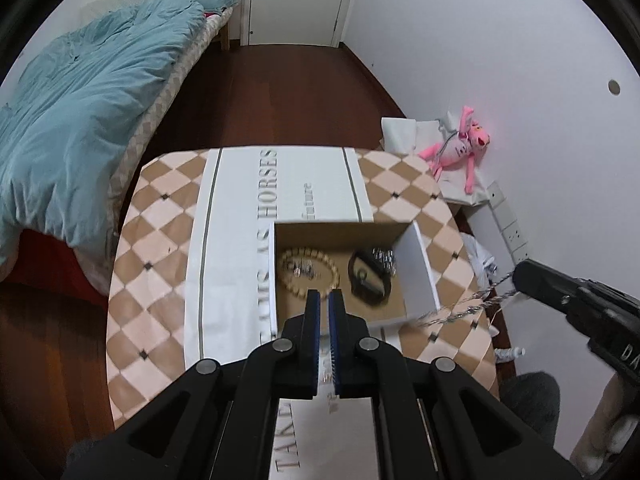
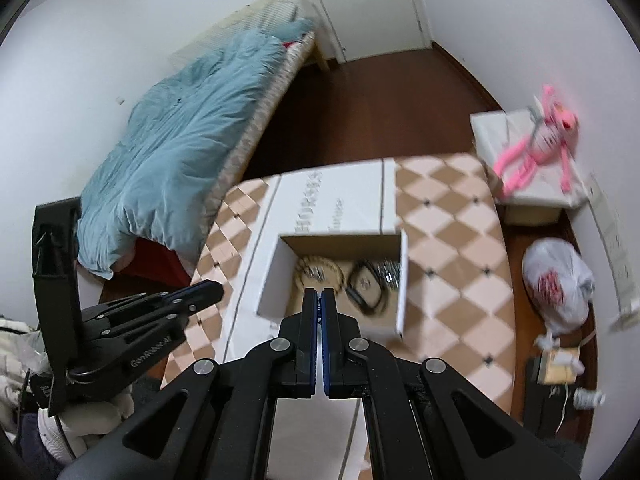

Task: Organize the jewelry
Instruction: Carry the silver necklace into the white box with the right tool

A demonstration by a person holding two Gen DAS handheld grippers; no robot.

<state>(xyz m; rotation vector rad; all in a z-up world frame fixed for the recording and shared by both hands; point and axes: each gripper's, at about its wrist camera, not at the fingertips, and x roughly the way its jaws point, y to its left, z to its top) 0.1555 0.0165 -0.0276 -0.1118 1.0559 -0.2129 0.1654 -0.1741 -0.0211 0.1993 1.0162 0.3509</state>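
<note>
An open white cardboard box (image 1: 418, 264) (image 2: 267, 280) stands on a checkered table (image 1: 160, 220) (image 2: 452, 240). Inside lie a beige bead bracelet (image 1: 334, 270) (image 2: 339, 276), a dark bangle (image 1: 370, 280) (image 2: 368, 284) and small silver pieces (image 1: 384, 258) (image 2: 390, 268). My left gripper (image 1: 325, 294) (image 2: 218, 290) is shut and empty above the box's near edge. My right gripper (image 2: 319, 294) (image 1: 518, 280) is shut on a thin silver chain (image 1: 464, 312), which hangs right of the box; the chain is barely visible in the right wrist view.
A white paper bag with lettering (image 1: 280, 184) lies under the box. A bed with a blue duvet (image 1: 80, 112) is to the left. A pink plush toy (image 1: 460, 148) (image 2: 540, 148) on white boxes, a plastic bag (image 2: 560, 284) and wall sockets (image 1: 512, 232) are to the right.
</note>
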